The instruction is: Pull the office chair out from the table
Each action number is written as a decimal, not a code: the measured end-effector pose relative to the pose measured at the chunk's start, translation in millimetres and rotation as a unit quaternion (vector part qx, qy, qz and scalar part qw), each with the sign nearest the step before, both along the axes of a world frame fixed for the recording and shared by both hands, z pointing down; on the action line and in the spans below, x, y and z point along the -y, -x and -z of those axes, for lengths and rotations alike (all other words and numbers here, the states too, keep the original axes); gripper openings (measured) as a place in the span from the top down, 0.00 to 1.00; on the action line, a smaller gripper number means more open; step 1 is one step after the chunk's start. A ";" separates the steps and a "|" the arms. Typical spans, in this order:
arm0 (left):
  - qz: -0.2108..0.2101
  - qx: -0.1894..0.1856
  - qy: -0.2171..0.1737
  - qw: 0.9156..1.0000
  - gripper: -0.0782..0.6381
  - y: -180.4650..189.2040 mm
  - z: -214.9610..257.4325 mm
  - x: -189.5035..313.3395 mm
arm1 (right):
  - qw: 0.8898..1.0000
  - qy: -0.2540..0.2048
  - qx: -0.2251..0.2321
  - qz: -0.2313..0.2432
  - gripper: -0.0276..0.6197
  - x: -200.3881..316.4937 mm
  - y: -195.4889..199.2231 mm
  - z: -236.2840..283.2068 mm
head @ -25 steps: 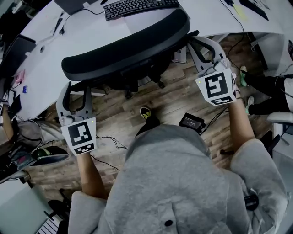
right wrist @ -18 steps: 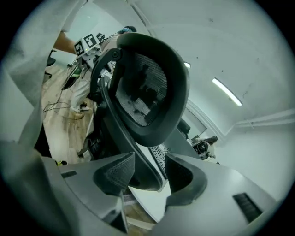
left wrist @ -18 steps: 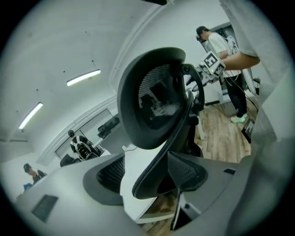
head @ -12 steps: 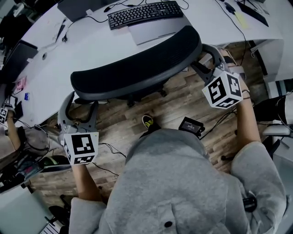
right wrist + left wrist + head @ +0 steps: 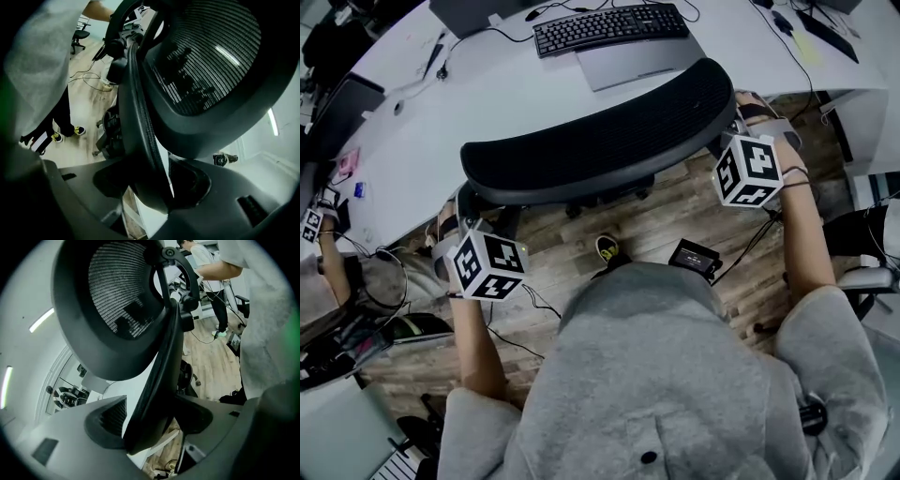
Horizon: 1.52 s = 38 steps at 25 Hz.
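Right, my left tongs stand wide, one side edge of the office chair back between the jaws, not pinched. My right tongs are opening, the other edge between them too. The chair sits tucked close against the table. I reckon the trick is to clamp both sides firmly at matching height, then draw straight back evenly so it rolls without twisting
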<state>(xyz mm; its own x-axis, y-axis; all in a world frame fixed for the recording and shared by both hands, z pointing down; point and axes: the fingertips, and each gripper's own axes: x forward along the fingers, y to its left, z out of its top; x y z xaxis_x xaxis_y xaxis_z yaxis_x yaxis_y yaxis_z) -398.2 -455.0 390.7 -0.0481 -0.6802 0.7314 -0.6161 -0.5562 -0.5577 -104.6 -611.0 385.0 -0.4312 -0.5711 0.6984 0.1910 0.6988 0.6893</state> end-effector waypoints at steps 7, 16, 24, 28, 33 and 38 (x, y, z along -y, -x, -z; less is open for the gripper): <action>-0.015 0.085 0.008 0.996 0.59 12.3 -19.2 16.6 | 0.997 -0.043 -0.068 0.003 0.62 22.7 5.1 -25.1; -0.036 0.108 0.019 0.993 0.71 13.6 -23.6 11.6 | 0.995 -0.053 -0.081 0.005 0.73 15.0 1.5 -27.8; -0.040 0.114 0.025 0.992 0.73 10.3 -25.0 5.5 | 0.995 -0.049 -0.090 0.014 0.75 10.2 -1.3 -30.5; -0.037 0.114 0.027 0.992 0.73 4.8 -26.3 -2.9 | 0.994 -0.046 -0.093 0.020 0.76 4.1 -5.2 -32.4; -0.032 0.112 0.026 0.993 0.73 2.4 -24.8 -17.6 | 0.994 -0.045 -0.092 0.024 0.76 -9.4 -6.5 -31.0; -0.036 0.112 0.025 0.993 0.73 2.1 -26.3 -29.7 | 0.994 -0.051 -0.093 0.019 0.77 -23.6 -9.2 -31.1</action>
<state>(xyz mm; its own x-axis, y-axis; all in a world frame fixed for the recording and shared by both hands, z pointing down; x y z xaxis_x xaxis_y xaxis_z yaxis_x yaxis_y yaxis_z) -400.3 -425.3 417.0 -0.1656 -0.6507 0.7411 -0.4371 -0.6252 -0.6466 -95.4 -587.5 416.1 -0.3226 -0.6287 0.7076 0.3475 0.6167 0.7063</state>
